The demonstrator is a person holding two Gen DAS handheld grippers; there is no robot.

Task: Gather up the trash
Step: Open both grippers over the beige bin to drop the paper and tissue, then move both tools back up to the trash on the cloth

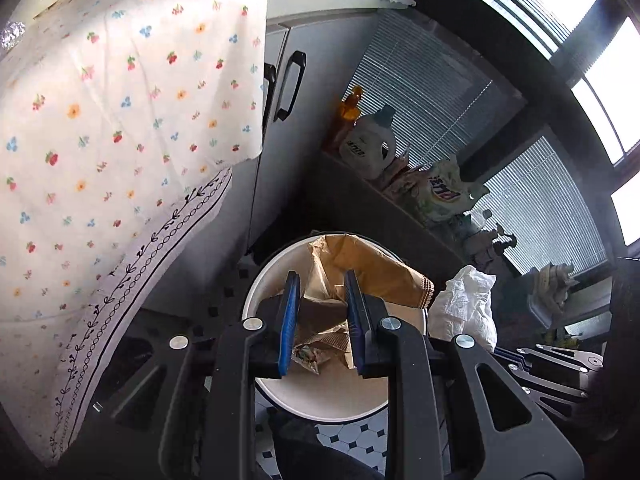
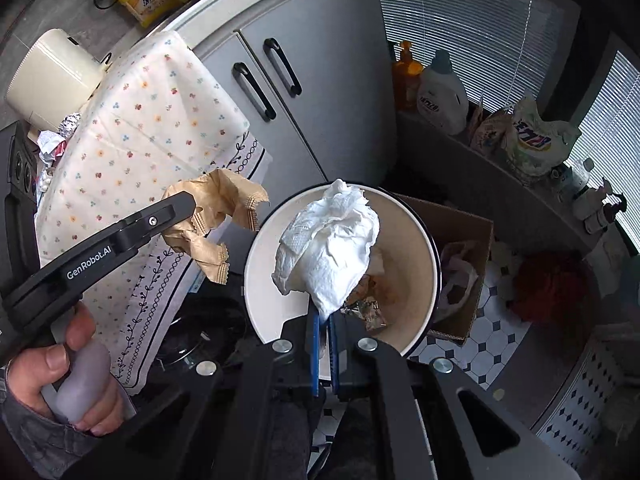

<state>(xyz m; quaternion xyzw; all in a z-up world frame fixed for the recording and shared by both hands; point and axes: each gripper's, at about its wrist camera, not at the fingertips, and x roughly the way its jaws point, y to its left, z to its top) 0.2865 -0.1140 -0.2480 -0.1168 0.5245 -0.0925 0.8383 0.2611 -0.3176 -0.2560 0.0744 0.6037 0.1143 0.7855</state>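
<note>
The left tool (image 1: 322, 312) is clamped on a crumpled brown paper wrapper (image 1: 376, 268), its blue pads (image 1: 290, 320) pressing the paper from both sides above the round white bin (image 1: 340, 400). In the right wrist view the same wrapper (image 2: 212, 216) hangs from that tool just left of the bin rim (image 2: 256, 248), beside the floral cloth (image 2: 152, 128) draped over the counter. The right tool (image 2: 325, 320) has its jaws together on the lower edge of a wad of white tissue (image 2: 332, 240), which stands up over the bin's opening. Inside the bin lie a few scraps, among them what looks like a printed foil wrapper (image 2: 370, 308), though it is partly hidden by the tissue. A hand (image 2: 68, 364) grips the left tool's pale handle. Right of the bin sits an open cardboard box (image 2: 468, 256) on the tiled floor (image 2: 496, 344), and grey cabinet doors (image 2: 304, 92) stand behind.
</note>
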